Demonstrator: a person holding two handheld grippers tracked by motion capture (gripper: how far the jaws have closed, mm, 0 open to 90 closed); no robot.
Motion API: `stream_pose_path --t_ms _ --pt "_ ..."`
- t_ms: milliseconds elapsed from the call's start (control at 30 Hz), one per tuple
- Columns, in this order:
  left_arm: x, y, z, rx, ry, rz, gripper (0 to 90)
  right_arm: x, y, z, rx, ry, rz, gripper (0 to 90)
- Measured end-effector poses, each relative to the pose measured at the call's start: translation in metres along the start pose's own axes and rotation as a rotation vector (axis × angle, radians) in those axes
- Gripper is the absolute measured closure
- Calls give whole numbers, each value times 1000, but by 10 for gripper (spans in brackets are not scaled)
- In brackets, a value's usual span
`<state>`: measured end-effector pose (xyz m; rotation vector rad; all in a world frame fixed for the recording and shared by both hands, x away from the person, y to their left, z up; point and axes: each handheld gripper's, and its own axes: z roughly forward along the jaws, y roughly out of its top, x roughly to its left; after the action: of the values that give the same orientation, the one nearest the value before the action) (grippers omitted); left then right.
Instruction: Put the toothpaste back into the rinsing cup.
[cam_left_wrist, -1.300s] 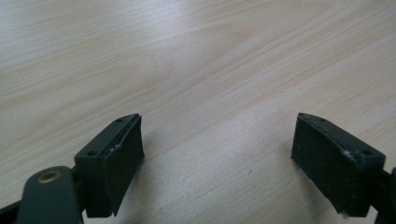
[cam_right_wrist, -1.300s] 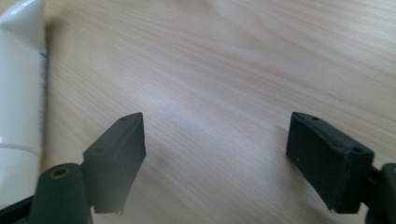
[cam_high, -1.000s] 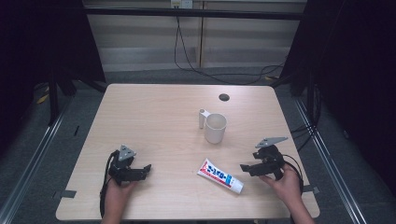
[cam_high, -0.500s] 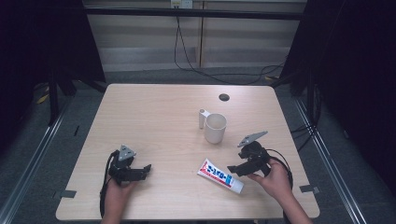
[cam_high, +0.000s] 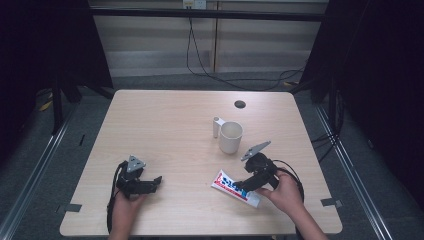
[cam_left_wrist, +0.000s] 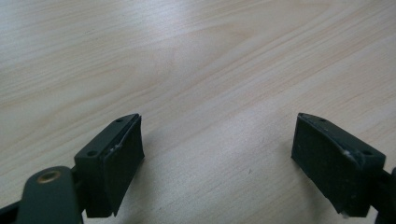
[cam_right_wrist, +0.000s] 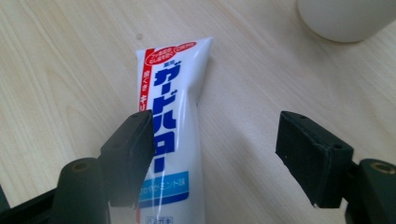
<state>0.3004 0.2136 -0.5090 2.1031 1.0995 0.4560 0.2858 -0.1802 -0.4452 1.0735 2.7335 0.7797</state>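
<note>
A white toothpaste tube (cam_high: 231, 185) with blue and red print lies flat near the table's front right. My right gripper (cam_high: 241, 185) hovers over its near part, open. In the right gripper view the tube (cam_right_wrist: 173, 112) runs up between the jaws, nearer the left jaw, which overlaps its edge; the right gripper (cam_right_wrist: 215, 147) holds nothing. A cream mug (cam_high: 230, 137) stands upright just beyond, its base (cam_right_wrist: 345, 18) visible at the top right. My left gripper (cam_high: 157, 180) rests at the front left, open. Its jaws stand wide over bare wood in the left gripper view (cam_left_wrist: 217, 144).
The light wooden table (cam_high: 165, 125) has a dark round hole (cam_high: 240, 104) at the back right. The mug's handle (cam_high: 216, 126) points back left. Black cables trail from both grippers toward the front edge. Dark floor and rails flank the table.
My right gripper has moved left, from the front right edge to above the toothpaste tube. The left gripper, tube and mug have stayed put.
</note>
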Motion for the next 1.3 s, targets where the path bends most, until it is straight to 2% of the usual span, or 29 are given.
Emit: stream_pose_path --t_ms 233,333,567,967,1100,1300 --pt "0 0 0 0 0 0 163 6 5 6 18 9 -16 279" --pt "0 0 0 -2 0 1 163 9 8 10 38 2 -39 280" --pt "0 0 0 0 0 0 163 12 11 18 54 18 -39 286" --pt "0 0 0 0 0 1 163 17 17 34 104 22 -75 315" --pt "0 0 0 0 0 1 164 20 17 40 136 12 -94 347" --pt "0 0 0 0 0 1 163 25 18 47 163 17 -122 442"
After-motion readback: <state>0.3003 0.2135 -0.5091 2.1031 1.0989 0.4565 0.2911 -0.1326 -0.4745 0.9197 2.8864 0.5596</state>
